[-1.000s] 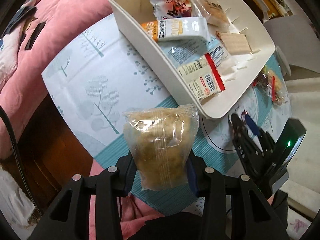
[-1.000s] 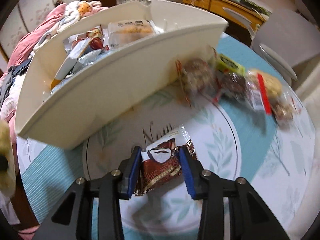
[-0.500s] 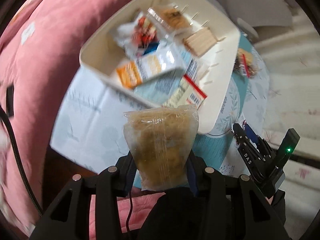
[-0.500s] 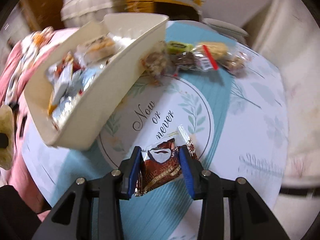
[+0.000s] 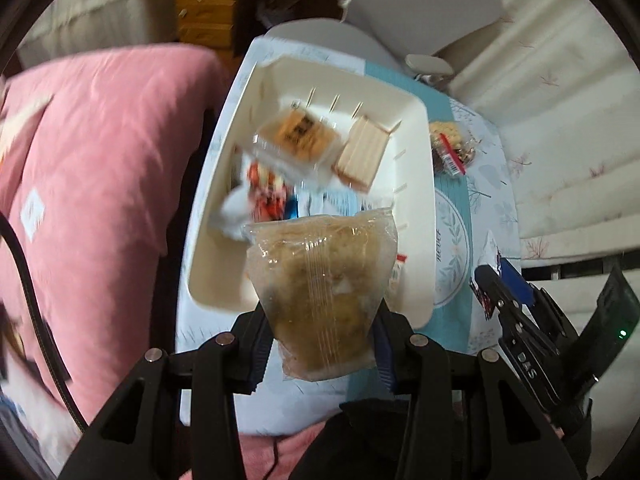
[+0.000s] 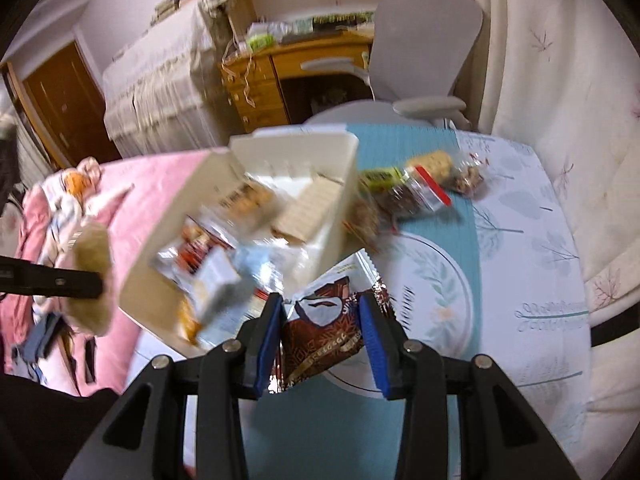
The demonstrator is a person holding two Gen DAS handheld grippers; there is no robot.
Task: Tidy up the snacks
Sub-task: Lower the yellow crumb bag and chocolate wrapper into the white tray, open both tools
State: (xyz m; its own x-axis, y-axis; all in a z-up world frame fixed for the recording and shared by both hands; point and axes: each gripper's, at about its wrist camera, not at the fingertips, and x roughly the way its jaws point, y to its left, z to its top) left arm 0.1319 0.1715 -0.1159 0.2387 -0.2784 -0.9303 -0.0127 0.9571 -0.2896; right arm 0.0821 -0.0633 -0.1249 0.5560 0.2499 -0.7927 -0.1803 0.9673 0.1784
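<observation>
Snacks [image 6: 208, 272] in bin [image 5: 424, 184] blurred

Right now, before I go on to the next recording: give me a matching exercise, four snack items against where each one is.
Items:
1. clear-wrapped pastry
2. brown foil packet
3. wafer block
4. red-striped snack bag

Places:
A. lying on the tablecloth
B. inside the white bin
C. in the right gripper
D. in the left gripper

Pairs: 1-D, 2-C, 3-B, 4-A
</observation>
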